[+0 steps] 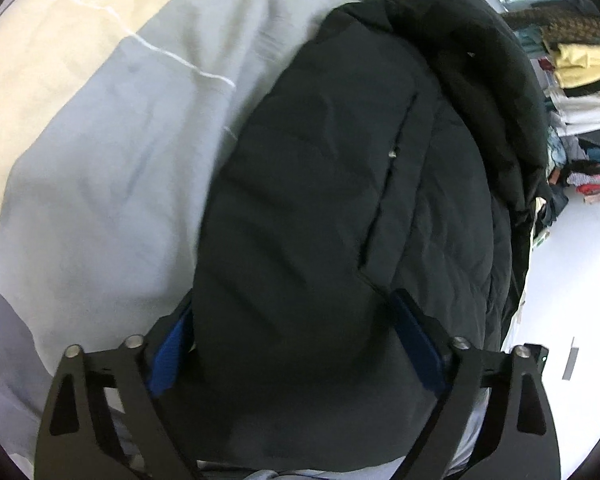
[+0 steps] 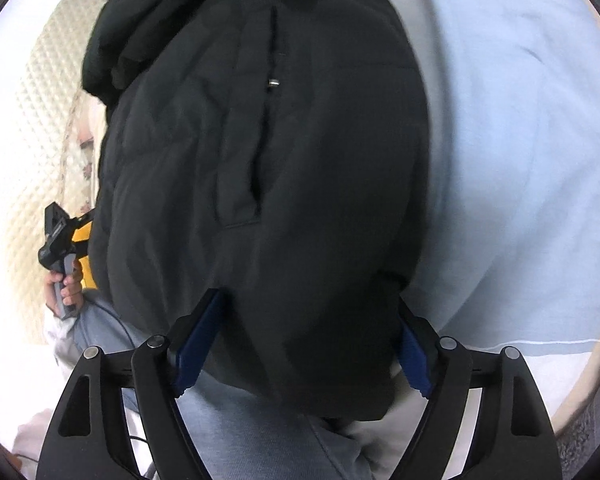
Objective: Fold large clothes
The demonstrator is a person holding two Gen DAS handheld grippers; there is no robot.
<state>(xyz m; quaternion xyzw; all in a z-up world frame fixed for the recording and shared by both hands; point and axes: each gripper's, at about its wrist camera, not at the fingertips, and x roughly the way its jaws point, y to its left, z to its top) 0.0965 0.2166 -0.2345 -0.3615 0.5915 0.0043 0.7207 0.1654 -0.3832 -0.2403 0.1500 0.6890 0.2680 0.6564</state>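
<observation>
While lying on the bedding (image 1: 100, 160), black jacket (image 1: 320, 220) between both tongs' pads.

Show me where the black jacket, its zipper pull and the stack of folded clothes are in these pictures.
black jacket (image 1: 300, 200): left wrist view, middle of its padded front.
zipper pull (image 2: 273, 84): right wrist view, small metal tab beside the pocket slit.
stack of folded clothes (image 1: 580, 68): left wrist view, yellow garment near the top.
</observation>
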